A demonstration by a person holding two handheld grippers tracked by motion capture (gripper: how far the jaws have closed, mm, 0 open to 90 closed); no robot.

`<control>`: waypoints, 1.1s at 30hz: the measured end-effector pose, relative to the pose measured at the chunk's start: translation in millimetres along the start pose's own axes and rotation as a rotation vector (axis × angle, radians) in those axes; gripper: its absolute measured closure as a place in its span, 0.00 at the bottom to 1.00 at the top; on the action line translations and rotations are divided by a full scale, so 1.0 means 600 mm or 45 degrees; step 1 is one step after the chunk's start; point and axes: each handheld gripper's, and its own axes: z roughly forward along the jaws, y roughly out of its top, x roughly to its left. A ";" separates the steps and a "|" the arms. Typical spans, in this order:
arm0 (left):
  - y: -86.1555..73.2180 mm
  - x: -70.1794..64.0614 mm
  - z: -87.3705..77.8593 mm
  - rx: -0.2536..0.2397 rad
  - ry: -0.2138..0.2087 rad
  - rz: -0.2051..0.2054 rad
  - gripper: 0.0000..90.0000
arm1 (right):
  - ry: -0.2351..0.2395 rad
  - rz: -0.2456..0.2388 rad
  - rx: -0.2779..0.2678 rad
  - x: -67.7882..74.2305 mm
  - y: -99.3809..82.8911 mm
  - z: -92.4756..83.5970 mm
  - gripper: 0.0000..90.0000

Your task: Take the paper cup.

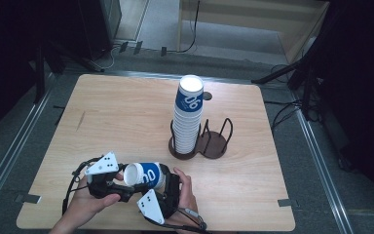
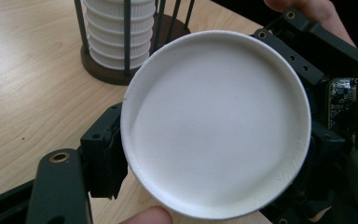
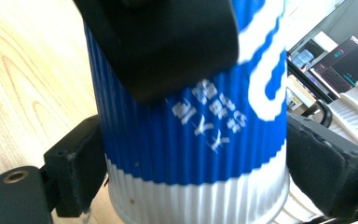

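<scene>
A blue-and-white ribbed paper cup [image 1: 148, 174] lies on its side just above the table's front edge, held between both grippers. My left gripper [image 1: 126, 181] faces the cup's white base [image 2: 214, 116], and its jaws stand against the two sides of that base. My right gripper [image 1: 161, 181] is shut across the cup's body [image 3: 191, 130], with a pad on each side. One of the left gripper's fingers [image 3: 158, 46] presses on the blue band. A tall stack of the same cups [image 1: 187, 122] stands upside down in a dark wire holder [image 1: 214, 146] at mid-table.
The holder's second ring [image 1: 219, 139], to the right of the stack, holds nothing. A small dark knob [image 1: 207, 96] sits behind the stack. Bare wooden tabletop [image 1: 112, 122] spreads to the left. Cables and stand legs lie on the floor beyond the far edge.
</scene>
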 end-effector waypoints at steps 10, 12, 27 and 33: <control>-0.001 0.016 -0.016 -0.099 0.029 -0.022 0.30 | -0.031 0.059 -0.005 -0.023 -0.003 -0.005 0.03; -0.001 0.022 -0.024 -0.136 0.046 -0.022 0.30 | -0.038 0.078 -0.002 -0.028 -0.003 -0.006 0.03; -0.007 0.039 -0.051 -0.280 0.166 -0.031 0.30 | -0.060 0.180 0.013 -0.041 -0.004 -0.006 0.03; -0.010 0.042 -0.059 -0.330 0.185 -0.044 0.30 | -0.044 0.247 0.006 -0.044 -0.004 -0.005 0.03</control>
